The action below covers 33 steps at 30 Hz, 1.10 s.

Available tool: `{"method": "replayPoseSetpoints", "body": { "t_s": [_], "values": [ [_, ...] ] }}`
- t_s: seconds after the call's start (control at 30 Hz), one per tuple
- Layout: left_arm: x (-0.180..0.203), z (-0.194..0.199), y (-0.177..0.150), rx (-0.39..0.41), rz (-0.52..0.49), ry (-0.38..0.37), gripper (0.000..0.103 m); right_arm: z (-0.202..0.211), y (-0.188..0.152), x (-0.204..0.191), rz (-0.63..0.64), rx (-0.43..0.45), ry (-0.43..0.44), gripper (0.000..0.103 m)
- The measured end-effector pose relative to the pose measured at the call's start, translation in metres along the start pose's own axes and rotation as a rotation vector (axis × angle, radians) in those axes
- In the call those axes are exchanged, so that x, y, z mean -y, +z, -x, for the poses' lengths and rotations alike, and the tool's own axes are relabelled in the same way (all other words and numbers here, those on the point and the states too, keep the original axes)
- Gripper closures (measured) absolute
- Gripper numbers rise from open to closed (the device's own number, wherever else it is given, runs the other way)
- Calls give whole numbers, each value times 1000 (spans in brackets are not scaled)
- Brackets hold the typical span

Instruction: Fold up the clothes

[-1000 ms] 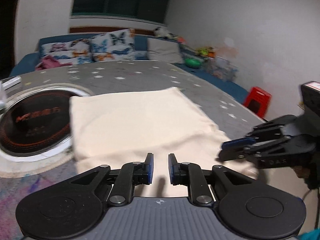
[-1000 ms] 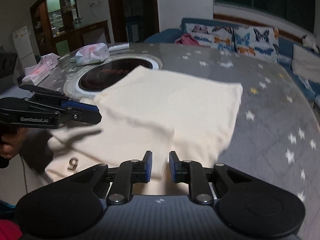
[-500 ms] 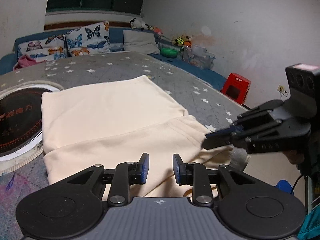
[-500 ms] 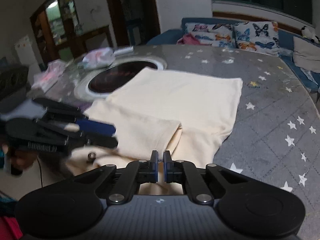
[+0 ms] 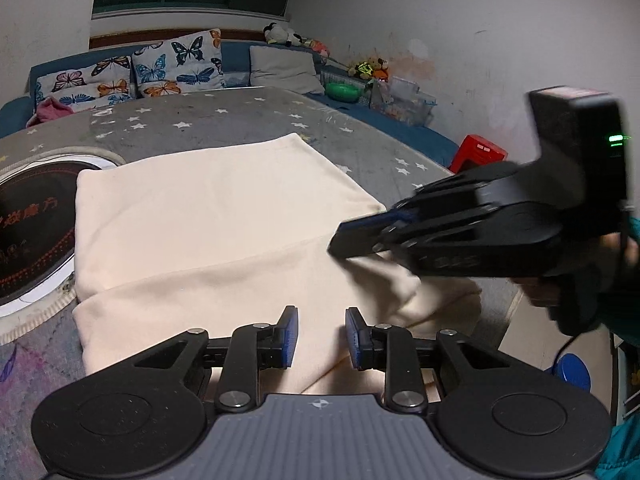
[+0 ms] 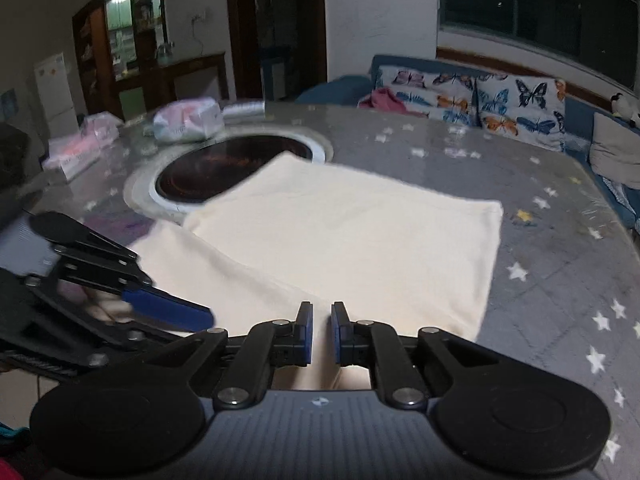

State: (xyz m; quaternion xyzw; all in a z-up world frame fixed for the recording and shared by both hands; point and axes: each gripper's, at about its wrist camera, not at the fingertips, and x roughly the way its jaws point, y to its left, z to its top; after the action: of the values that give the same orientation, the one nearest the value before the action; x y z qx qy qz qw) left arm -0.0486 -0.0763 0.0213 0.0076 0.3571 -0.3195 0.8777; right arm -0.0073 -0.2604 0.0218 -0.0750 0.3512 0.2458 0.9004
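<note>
A cream garment (image 5: 224, 216) is spread on the grey starred surface (image 5: 248, 120), partly folded, with a folded-over layer lying across its near part. In the left wrist view, the left gripper (image 5: 320, 330) is seen with its jaws held a narrow way apart; cloth lies below and just ahead of the gap, and no cloth is pinched between the blue pads (image 5: 291, 330). The near edge of the garment runs under the jaws, and the main body of it extends ahead and to the left of them.

To the right of the left jaws, the right gripper (image 5: 340, 244) is held by a hand (image 5: 568, 276) and is blurred; its tips rest at a raised ridge of cloth. In its own view, the right gripper (image 6: 321, 332) shows its jaws set narrowly apart, nearly closed, with cloth directly beneath the gap; whether cloth is pinched cannot be told. The garment spreads ahead of these jaws, its far right corner well ahead and to the right. A round dark hob (image 6: 224, 168) is partly covered by the garment's far left corner.
</note>
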Motion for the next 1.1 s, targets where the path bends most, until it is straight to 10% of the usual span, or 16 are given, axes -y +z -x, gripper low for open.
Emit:
{"method": "replayPoseSetpoints", "body": {
  "t_s": [0.73,1.1],
  "values": [
    [20,81,-52,-14,-234,94,60,47,-33,-25,156,-56,26,93],
    [33,56,-65,40,-388,182,60,75,-41,-27,198,-62,-12,72]
  ]
}}
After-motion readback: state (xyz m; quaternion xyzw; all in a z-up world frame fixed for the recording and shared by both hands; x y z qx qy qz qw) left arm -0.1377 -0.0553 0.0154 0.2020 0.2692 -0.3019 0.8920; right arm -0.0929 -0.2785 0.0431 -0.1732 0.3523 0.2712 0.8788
